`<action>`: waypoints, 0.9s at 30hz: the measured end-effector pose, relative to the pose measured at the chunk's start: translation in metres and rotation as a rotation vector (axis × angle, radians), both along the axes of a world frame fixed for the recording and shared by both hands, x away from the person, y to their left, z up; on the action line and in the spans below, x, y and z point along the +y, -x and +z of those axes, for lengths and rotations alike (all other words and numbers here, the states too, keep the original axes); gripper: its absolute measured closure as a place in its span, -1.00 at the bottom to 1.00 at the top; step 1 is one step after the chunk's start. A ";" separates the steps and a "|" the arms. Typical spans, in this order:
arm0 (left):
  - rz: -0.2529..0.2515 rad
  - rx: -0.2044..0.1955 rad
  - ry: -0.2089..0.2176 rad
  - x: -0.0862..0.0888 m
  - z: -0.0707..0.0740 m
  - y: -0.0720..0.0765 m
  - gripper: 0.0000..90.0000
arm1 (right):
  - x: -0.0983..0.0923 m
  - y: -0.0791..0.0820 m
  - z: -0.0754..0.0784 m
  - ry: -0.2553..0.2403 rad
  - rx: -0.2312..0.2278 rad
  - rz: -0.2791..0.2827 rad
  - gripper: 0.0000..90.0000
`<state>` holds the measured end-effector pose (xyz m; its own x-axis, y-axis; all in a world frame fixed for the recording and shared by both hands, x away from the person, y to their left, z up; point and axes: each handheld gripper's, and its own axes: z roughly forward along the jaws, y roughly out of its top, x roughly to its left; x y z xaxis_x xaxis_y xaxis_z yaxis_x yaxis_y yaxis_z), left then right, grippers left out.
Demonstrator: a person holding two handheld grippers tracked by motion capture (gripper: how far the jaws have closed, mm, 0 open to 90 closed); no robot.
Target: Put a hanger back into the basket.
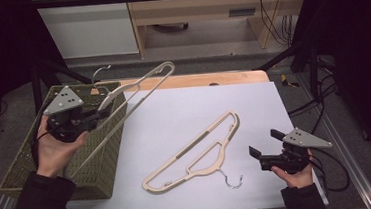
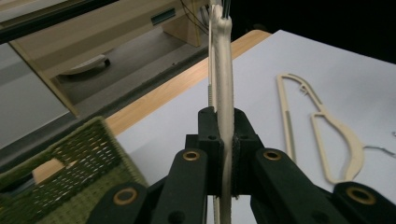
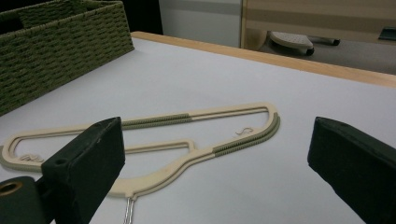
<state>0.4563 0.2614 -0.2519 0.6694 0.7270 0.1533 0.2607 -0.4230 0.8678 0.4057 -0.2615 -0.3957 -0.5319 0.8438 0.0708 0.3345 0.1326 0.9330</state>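
Observation:
My left gripper (image 1: 99,113) is shut on a cream plastic hanger (image 1: 137,90), held in the air above the green woven basket (image 1: 105,156); its metal hook (image 1: 98,73) points to the far side. In the left gripper view the hanger (image 2: 223,70) stands edge-on, pinched between the jaws of the left gripper (image 2: 223,140). A second cream hanger (image 1: 197,151) lies flat on the white table top (image 1: 184,109), its hook (image 1: 234,181) toward the front edge. My right gripper (image 1: 264,146) is open, hovering just right of that hanger (image 3: 187,140), jaws wide apart.
The basket (image 3: 51,51) stands at the table's left side, partly over the edge. A wooden strip (image 1: 206,78) borders the table's far edge. Dark frame bars and cables (image 1: 318,99) run along the right. Beyond the table stands wooden furniture (image 1: 201,13).

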 end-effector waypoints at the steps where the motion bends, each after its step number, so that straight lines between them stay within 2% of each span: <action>1: 0.014 -0.001 -0.014 0.011 0.001 -0.002 0.91 | 0.000 0.000 0.000 0.000 0.001 0.001 -0.90; 3: 0.029 -0.003 -0.017 0.022 0.001 -0.003 0.91 | 0.000 0.000 0.000 -0.002 0.006 0.001 -0.90; 4: 0.029 -0.003 -0.017 0.022 0.001 -0.003 0.91 | 0.000 0.000 0.000 -0.002 0.006 0.002 -0.90; 5: 0.042 -0.002 -0.017 0.033 0.001 -0.005 0.91 | 0.000 0.000 0.000 -0.002 0.005 0.002 -0.90; 6: 0.042 -0.002 -0.017 0.033 0.001 -0.005 0.91 | 0.000 0.000 0.000 -0.002 0.006 0.002 -0.90; 7: 0.054 0.006 -0.016 0.043 0.001 -0.007 0.91 | 0.000 0.000 0.000 -0.001 0.007 0.001 -0.90; 8: 0.054 0.006 -0.016 0.043 0.001 -0.007 0.91 | 0.000 0.000 0.000 0.000 0.006 0.002 -0.90; 15: 0.104 0.020 -0.046 0.084 -0.008 -0.019 0.91 | 0.001 -0.001 -0.001 0.010 0.010 0.007 -0.90; 16: 0.104 0.020 -0.046 0.084 -0.008 -0.019 0.91 | 0.002 -0.001 -0.001 0.006 0.012 0.005 -0.90; 17: 0.117 0.022 -0.042 0.096 -0.011 -0.023 0.91 | 0.002 -0.001 -0.001 0.008 0.012 0.007 -0.90; 18: 0.117 0.022 -0.042 0.096 -0.011 -0.023 0.91 | 0.002 -0.001 -0.002 0.009 0.012 0.007 -0.90; 20: 0.142 0.024 -0.044 0.110 -0.018 -0.028 0.91 | 0.002 -0.002 -0.002 0.011 0.013 0.005 -0.90; 24: 0.168 0.029 -0.068 0.122 -0.027 -0.031 0.91 | 0.002 -0.001 -0.001 0.010 0.014 0.006 -0.90; 25: 0.184 0.038 -0.091 0.128 -0.032 -0.033 0.91 | 0.002 -0.002 -0.002 0.011 0.013 0.005 -0.90; 27: 0.193 0.039 -0.096 0.130 -0.036 -0.033 0.91 | 0.002 -0.002 -0.002 0.014 0.012 0.005 -0.90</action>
<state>0.4897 0.3918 -0.2876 0.5262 0.8252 0.2052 0.3771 -0.4428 0.8135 0.4076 -0.2594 -0.3976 -0.5350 0.8423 0.0649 0.3448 0.1476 0.9270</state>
